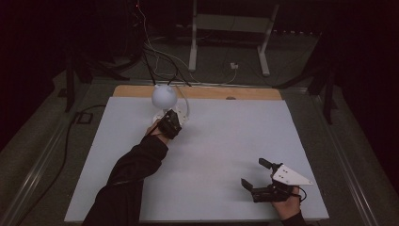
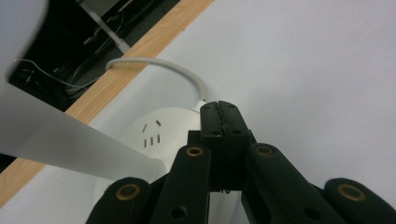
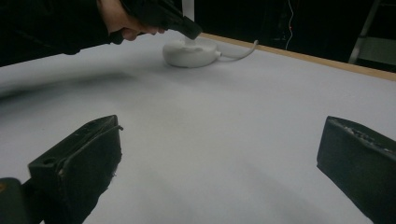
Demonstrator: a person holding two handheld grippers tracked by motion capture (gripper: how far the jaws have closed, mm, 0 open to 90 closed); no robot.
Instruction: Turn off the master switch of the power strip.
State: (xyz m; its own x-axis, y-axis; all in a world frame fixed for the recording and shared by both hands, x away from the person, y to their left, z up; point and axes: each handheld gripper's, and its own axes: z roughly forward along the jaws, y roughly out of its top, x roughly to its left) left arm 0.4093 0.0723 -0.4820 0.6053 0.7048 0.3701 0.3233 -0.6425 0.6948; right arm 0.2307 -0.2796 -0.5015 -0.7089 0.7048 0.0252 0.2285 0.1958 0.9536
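The lamp (image 1: 164, 97), a white globe on a thin stem rising from a round white base (image 2: 154, 135), stands near the far edge of the white table (image 1: 226, 141), at about eleven o'clock from the table's middle, its white cord (image 2: 159, 65) looping off toward the wooden edge strip (image 1: 197, 92). The left gripper (image 2: 220, 108) hangs just over the base with its jaws pressed together on nothing, the tips pointing at where the cord enters. The right gripper (image 1: 254, 175) rests well apart at about five o'clock, jaws spread wide and empty. The lamp looks like light, rigid plastic, smooth and likely slippery, and top-heavy with that globe up high (a shove at the globe would probably tip it). The stem seems the weak point, and the cord may tug back if the lamp is moved. The low base rim looks like the safest place to take hold.
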